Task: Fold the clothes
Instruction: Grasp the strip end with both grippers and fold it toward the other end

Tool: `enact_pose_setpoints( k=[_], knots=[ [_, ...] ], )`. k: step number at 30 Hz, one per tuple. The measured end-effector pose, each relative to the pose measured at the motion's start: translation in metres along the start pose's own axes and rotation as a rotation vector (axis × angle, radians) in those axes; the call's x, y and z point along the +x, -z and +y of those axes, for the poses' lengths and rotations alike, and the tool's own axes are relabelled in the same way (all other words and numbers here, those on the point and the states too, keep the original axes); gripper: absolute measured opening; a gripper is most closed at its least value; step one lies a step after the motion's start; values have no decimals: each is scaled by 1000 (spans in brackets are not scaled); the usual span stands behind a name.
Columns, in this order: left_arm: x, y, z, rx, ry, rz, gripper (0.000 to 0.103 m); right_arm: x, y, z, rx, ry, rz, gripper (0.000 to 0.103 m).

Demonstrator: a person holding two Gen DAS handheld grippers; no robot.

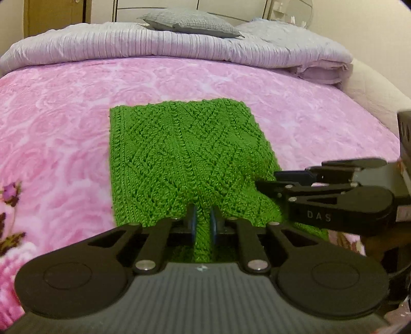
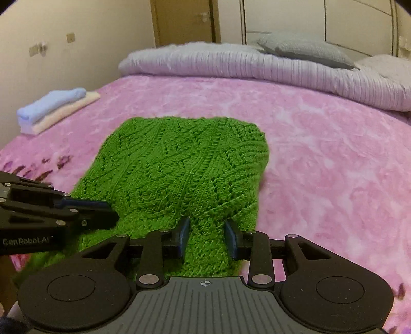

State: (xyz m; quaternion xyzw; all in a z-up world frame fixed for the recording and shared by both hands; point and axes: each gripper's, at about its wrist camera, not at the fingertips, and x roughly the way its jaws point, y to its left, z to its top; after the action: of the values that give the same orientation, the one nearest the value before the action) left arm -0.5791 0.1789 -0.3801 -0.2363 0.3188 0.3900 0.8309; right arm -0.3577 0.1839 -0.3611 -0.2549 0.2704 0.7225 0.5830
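Garment: green knitted sweater [image 1: 185, 156] is lying on the pink bedspread [image 1: 56, 123], its near edge being lifted.
Left gripper [image 1: 203, 223]: fingers are pinching a narrow ridge of knit.
Right gripper [image 2: 206, 240]: fingers are clamping a thicker fold of the same edge.
Background: folded towels [image 2: 55, 109] are sitting near the wall.

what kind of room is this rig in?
Almost certainly a home bedroom. A bed with a pink floral blanket, a folded quilt and grey pillow at its head, and wardrobe doors behind. A green knit garment lies on the blanket.
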Motion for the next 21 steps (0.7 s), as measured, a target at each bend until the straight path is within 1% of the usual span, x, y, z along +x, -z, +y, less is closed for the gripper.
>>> enact_pose_setpoints(
  k=[1, 4, 7, 8, 9, 10, 13, 14, 16, 17, 19, 21],
  knots=[
    [-4, -4, 0, -7, 3, 4, 11, -3, -4, -3, 1, -15, 10, 34],
    [-13, -21, 12, -32, 5, -44, 12, -13, -17, -20, 52, -80, -3, 34],
    [-7, -43, 34, -75, -39, -81, 12, -14, -34, -45, 160, -94, -74, 34],
    [-3, -51, 42, -92, -62, -89, 14, -10, -41, -54, 189, -85, -91, 34],
    [2, -56, 50, -124, -74, -87, 18, -3, -47, -63, 218, -80, -101, 34],
    [7, -61, 59, -158, -85, -84, 20, 2, -52, -70, 247, -81, -105, 34],
    [23, -66, 80, -234, -95, -57, 21, 22, -61, -89, 338, -111, -100, 33],
    [28, -65, 84, -248, -91, -44, 20, 29, -62, -91, 348, -116, -94, 33],
    [33, -54, 90, -273, -67, -42, 15, 39, -63, -87, 322, -120, -86, 33],
    [36, -49, 93, -286, -55, -42, 14, 43, -63, -85, 309, -122, -82, 33],
    [31, -39, 95, -285, -65, -66, 13, 53, -63, -81, 283, -126, -74, 33],
    [30, -32, 100, -315, -73, -72, 15, 58, -64, -71, 208, -109, -74, 33]
  ],
)
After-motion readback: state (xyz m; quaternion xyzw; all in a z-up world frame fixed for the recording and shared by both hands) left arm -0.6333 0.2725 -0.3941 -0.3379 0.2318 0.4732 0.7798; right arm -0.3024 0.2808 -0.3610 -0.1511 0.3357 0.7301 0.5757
